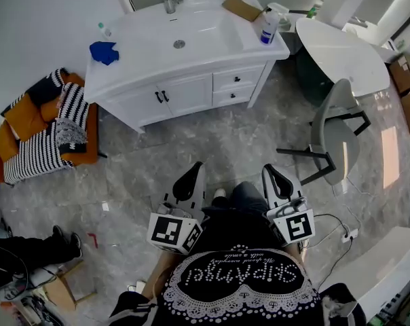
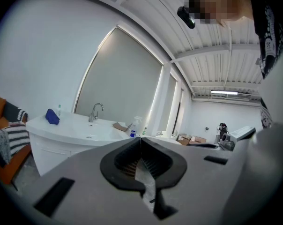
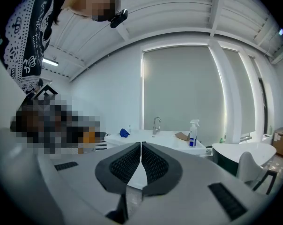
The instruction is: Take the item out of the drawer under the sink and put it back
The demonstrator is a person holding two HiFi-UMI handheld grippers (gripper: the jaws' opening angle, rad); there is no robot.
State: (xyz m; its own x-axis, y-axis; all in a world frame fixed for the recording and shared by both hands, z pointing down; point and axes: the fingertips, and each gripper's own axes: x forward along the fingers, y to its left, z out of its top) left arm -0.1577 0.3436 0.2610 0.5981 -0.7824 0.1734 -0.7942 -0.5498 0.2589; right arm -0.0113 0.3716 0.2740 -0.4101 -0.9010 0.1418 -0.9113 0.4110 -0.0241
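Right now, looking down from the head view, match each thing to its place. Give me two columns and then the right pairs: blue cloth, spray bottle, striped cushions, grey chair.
Things
1. blue cloth
2. spray bottle
3. striped cushions
4. grey chair

Places
A. on the floor beside the white table
B. left end of the vanity countertop
C. on the orange seat
D. right end of the vanity countertop

Pairs: 1-B, 2-D, 3-C, 4-A
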